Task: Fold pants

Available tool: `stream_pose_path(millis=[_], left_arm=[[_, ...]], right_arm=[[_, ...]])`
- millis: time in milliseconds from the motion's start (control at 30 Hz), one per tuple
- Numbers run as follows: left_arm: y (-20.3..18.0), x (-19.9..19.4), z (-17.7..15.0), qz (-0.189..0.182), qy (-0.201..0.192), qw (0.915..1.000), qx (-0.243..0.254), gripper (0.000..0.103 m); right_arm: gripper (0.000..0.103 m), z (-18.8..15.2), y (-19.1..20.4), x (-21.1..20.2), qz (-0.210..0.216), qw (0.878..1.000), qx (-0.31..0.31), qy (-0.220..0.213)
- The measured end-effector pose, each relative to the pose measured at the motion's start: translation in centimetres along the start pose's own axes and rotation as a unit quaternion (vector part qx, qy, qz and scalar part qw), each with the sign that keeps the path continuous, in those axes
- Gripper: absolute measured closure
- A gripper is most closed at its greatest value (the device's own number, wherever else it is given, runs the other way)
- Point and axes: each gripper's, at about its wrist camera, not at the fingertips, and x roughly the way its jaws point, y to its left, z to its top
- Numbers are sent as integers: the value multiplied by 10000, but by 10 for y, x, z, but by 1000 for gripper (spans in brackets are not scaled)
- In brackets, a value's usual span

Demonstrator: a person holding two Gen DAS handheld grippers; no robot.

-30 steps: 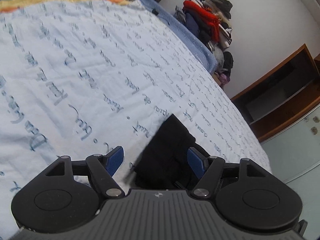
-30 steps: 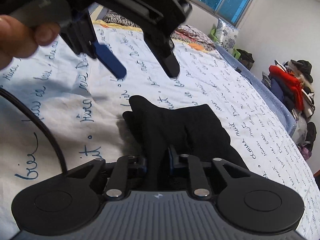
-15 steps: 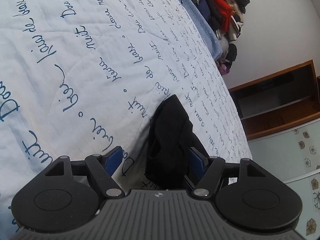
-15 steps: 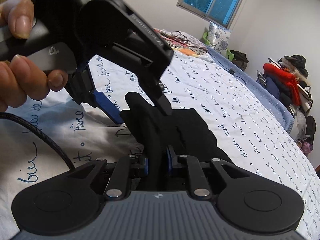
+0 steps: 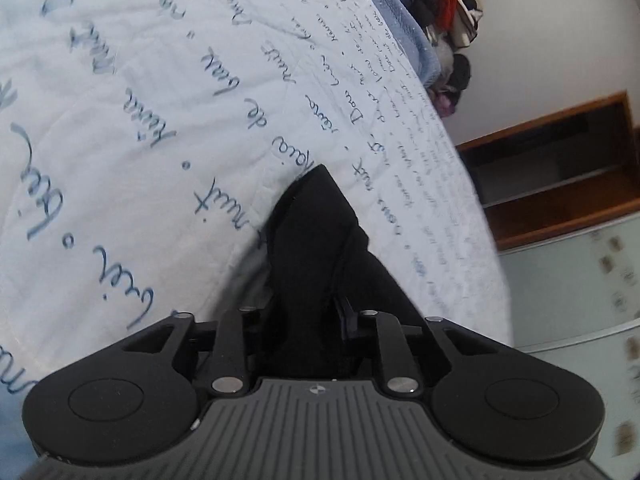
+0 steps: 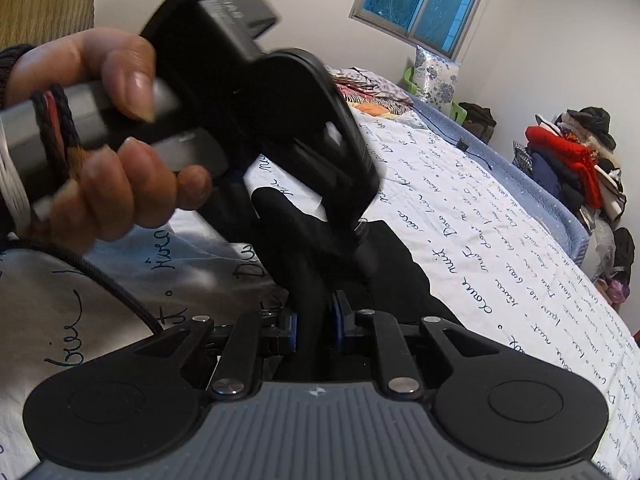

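Note:
The black pants lie bunched on a pale blue bedspread with dark script. My left gripper is shut on a fold of the pants; the cloth hides its pads. In the right wrist view the pants run forward from my right gripper, which is shut on a fold between its blue pads. The left gripper's body, held by a hand, hangs just above and in front, its fingers down in the cloth.
A black cable lies on the bedspread at left. A heap of clothes stands past the bed's far edge. A wooden shelf and a pale cabinet are beside the bed. Pillows sit under a window.
My left gripper has come down onto the pants and closed on a fold; it was open before. My right gripper has kept its hold.

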Motion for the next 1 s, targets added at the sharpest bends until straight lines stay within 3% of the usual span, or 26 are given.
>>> stream_pose_path(millis=[167, 233, 300, 333, 367, 400, 433, 500, 533, 567, 600, 700, 800, 867, 967, 1000], left_arm=[[-21, -10, -5, 312, -226, 9984, 418, 88], [-34, -25, -11, 395, -396, 9959, 707, 89], [-57, -36, -20, 462, -589, 9906, 1141, 89], [-70, -40, -25, 478, -663, 9871, 1374, 89], [-85, -43, -30, 458, -713, 9831, 1623, 89], [-99, -45, -36, 423, -746, 9791, 1845, 89], [-111, -45, -41, 391, -760, 9754, 2032, 89], [-135, -33, -52, 397, -717, 9688, 2338, 89], [-143, -28, -57, 439, -691, 9677, 2384, 89], [-151, -24, -63, 466, -662, 9667, 2426, 89], [-158, -22, -70, 470, -635, 9647, 2513, 89], [-183, -23, -99, 344, -616, 9549, 2883, 89], [-214, -15, -133, 192, -533, 9427, 3289, 89], [-237, 0, -163, 45, -348, 9316, 3619, 89], [-262, 33, -214, -151, 78, 9124, 4089, 89], [-266, 48, -229, -192, 275, 9064, 4211, 89]], right_arm=[[84, -4, -16, -18, 250, 9969, 739, -21], [72, -15, -34, -42, 621, 9887, 1354, -186], [43, -34, -59, -70, 904, 9727, 2112, -335], [35, -45, -72, -82, 1003, 9621, 2502, -414], [23, -59, -87, -95, 1128, 9475, 2947, -509], [19, -75, -103, -105, 1277, 9280, 3450, -596], [18, -94, -120, -110, 1434, 9013, 4037, -644], [3, -132, -151, -99, 1752, 8342, 5201, -547], [4, -151, -162, -82, 1786, 8028, 5685, -208], [10, -165, -170, -66, 1800, 7805, 5983, 189], [9, -169, -174, -71, 1820, 7754, 6046, -45], [9, -172, -187, -105, 2242, 7437, 6262, -677], [5, -194, -201, -150, 2125, 7346, 6332, -1197], [4, -224, -211, -172, 2017, 7074, 6625, -1412], [4, -274, -220, -197, 1957, 6492, 7163, -1648], [4, -286, -221, -204, 1853, 6406, 7261, -1678]])
